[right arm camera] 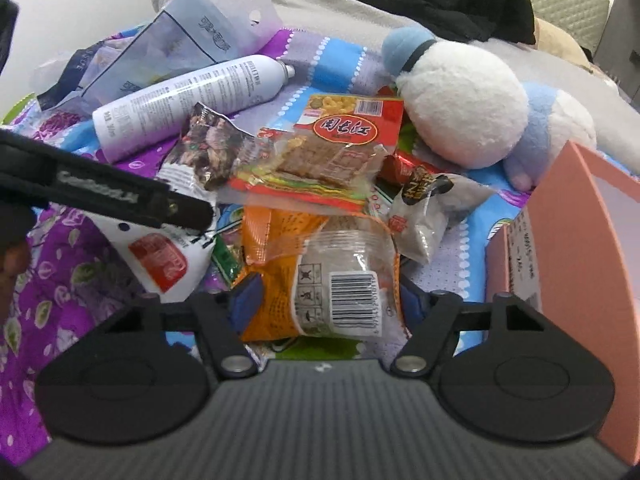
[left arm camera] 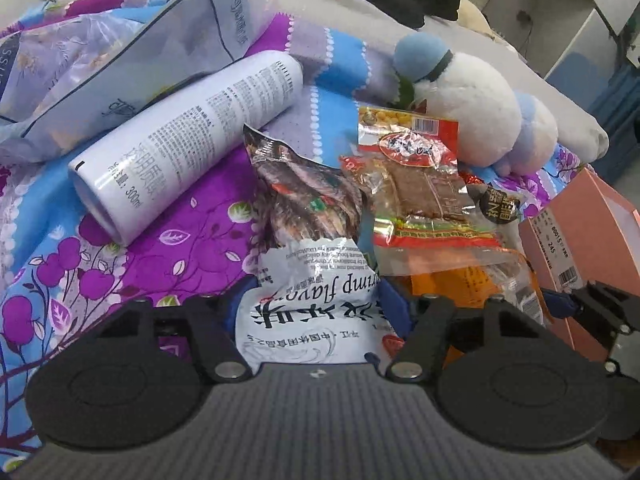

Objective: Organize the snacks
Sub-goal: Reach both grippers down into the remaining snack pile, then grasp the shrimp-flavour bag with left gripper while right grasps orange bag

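left gripper [left arm camera: 316, 300] clamped on the shrimp snack bag [left arm camera: 308, 280], right gripper [right arm camera: 324, 300] clamped on the orange packet [right arm camera: 320, 272], both over the flowery bedsheet [left arm camera: 180, 240]

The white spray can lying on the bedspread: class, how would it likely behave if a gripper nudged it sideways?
The white spray can would probably roll, since it is a smooth cylinder lying on its side. The soft, rumpled bedspread might slow it. Its glossy wall looks stiff, and likely slippery between the pads.
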A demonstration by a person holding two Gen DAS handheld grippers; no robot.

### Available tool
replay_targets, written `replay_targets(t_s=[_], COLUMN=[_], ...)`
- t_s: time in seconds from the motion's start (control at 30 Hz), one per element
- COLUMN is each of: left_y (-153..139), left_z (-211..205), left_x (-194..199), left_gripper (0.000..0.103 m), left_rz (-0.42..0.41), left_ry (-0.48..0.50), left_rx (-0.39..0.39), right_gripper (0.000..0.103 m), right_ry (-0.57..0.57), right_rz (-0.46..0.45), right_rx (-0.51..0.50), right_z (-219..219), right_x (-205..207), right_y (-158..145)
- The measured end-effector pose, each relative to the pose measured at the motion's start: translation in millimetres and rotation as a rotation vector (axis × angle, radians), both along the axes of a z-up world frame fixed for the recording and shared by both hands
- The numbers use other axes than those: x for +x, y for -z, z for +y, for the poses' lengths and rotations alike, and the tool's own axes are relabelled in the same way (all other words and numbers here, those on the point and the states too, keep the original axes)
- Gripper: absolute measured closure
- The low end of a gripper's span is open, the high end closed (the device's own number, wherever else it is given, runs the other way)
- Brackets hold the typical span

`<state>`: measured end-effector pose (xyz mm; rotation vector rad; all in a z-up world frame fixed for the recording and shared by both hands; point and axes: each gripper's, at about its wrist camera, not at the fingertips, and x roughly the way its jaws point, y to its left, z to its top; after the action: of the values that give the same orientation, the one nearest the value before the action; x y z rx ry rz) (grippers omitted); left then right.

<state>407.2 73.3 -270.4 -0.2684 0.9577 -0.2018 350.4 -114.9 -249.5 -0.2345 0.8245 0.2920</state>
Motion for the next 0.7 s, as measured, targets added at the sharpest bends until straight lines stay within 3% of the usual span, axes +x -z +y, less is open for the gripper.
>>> replay_targets(t_s=[0.3,0.7], left_y=[-18,-44], left_z=[6,4], left_x=[-28,-132], left_gripper=[0.04,0.042], left_rz=[-0.003,0.014], left_ry=[-0.041,-0.057], left_rx=[-0.037,-0.019], right_gripper=[0.041,0.042], right_ry=[0.028,0.049], right_rz=[0.017,0.044], right_rx=[0.02,0.034], right_z=[-6,-23], right_x=[-23,-107], right_y=[-12,-30])
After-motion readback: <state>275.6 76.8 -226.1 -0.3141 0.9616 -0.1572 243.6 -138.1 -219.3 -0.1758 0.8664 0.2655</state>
